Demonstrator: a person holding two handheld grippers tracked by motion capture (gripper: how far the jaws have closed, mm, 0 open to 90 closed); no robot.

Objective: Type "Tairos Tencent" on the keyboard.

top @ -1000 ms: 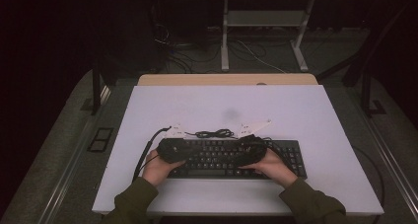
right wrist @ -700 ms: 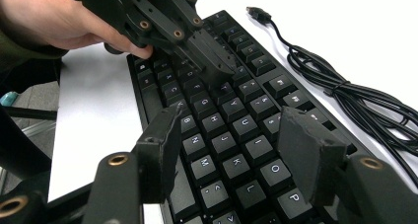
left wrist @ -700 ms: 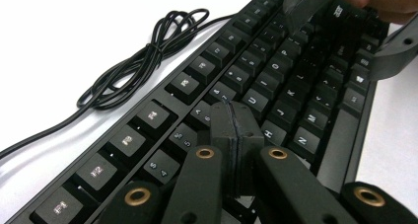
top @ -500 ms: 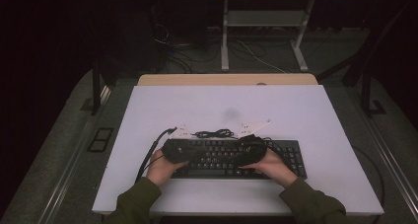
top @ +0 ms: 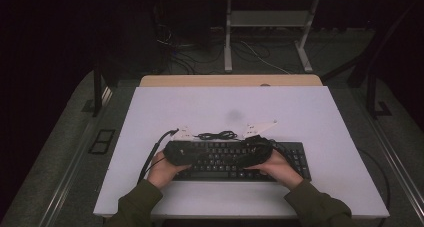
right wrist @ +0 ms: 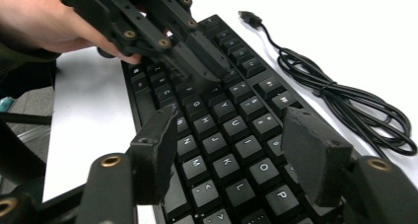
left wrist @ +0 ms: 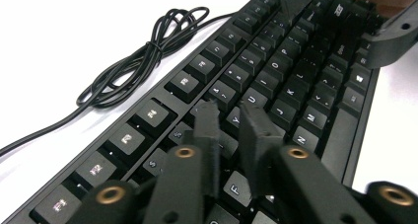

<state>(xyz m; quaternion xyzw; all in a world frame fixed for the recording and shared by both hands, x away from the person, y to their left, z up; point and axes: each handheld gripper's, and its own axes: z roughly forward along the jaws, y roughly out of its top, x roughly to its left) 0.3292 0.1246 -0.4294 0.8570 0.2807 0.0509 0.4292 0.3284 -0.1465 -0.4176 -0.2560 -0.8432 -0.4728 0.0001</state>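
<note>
While both hands hover over the black keyboard (top: 235,161) on the white counter (top: 230,112), the left claw (left wrist: 230,119) has just cracked open, empty; the right claw (right wrist: 236,137) gapes wider, jaws apart, empty; a coiled cable (top: 216,135) lies just behind the keyboard.

A: State the count of keyboards.
B: One keyboard (top: 235,159), black, at six o'clock on the table (top: 200,112).
A: State the count of cables on the table.
B: One coiled cable (top: 216,135) at twelve o'clock of the keyboard.
A: Tables?
B: Two: the white one, plus one wooden table (top: 230,80) at its twelve o'clock edge.
A: Grippers?
B: Two: left gripper (left wrist: 231,120) and right gripper (right wrist: 236,135), two black jaws on each.
A: Hands?
B: Two, one per gripper, at seven and five o'clock.
A: White tags?
B: Two small white pieces (top: 260,127) beside the cable; their nature cannot be determined.
</note>
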